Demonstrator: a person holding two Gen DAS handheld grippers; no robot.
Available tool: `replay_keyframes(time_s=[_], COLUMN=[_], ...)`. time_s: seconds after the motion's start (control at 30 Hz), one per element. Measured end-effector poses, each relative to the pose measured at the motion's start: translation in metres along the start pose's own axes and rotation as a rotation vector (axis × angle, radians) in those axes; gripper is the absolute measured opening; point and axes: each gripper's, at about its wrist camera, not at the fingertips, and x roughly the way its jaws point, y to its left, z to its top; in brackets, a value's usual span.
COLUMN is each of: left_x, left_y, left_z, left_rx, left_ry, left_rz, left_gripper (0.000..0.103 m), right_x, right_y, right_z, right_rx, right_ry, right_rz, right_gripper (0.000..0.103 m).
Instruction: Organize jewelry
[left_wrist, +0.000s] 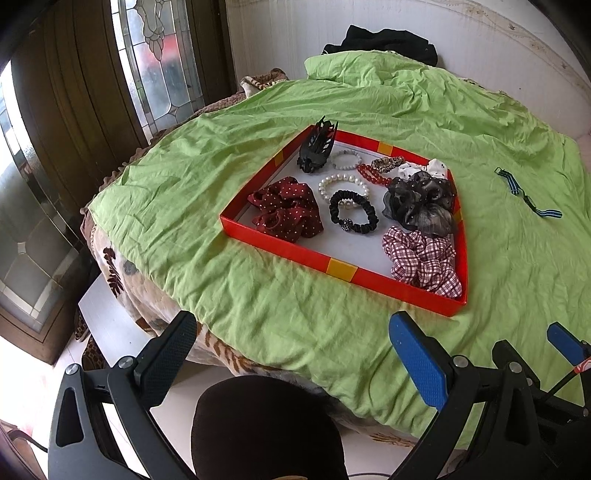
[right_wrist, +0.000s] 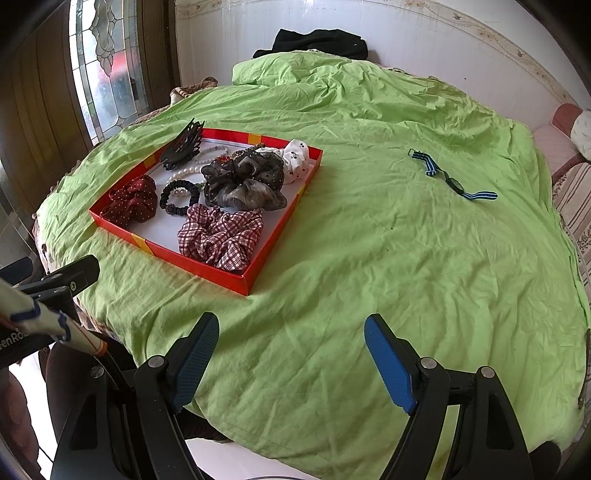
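Note:
A red tray (left_wrist: 288, 252) (right_wrist: 207, 271) lies on the green sheet. It holds a black claw clip (left_wrist: 316, 151), a dark red dotted scrunchie (left_wrist: 286, 210), a pearl bracelet (left_wrist: 343, 184), a black hair tie (left_wrist: 354, 212), a grey-black scrunchie (right_wrist: 243, 177), a plaid scrunchie (right_wrist: 221, 236) and other small pieces. A blue striped strap (right_wrist: 452, 177) (left_wrist: 528, 192) lies alone on the sheet, right of the tray. My left gripper (left_wrist: 293, 317) hovers open at the bed's near edge, nothing between its fingers. My right gripper (right_wrist: 291, 321) is open and empty too, beside it.
The green sheet (right_wrist: 369, 258) covers a bed with a patterned blanket under it. A black garment (left_wrist: 384, 40) lies at the far end by the white wall. A glass door (left_wrist: 159, 55) stands on the left. A striped cushion (right_wrist: 570, 192) sits at the right. A dark-clad knee (left_wrist: 266, 424) is below.

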Motion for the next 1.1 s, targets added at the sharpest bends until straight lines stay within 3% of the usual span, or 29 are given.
replay_keyframes(time_s=[1.1], left_x=[0.006], left_y=[0.002], left_z=[-0.003], left_rx=[-0.009], left_ry=[0.013], left_rz=[-0.009], left_gripper=[0.103], right_x=[0.002], right_y=[0.011], right_z=[-0.003], right_rx=[-0.024], right_ry=[-0.001], right_rz=[0.027], right_gripper=[0.086])
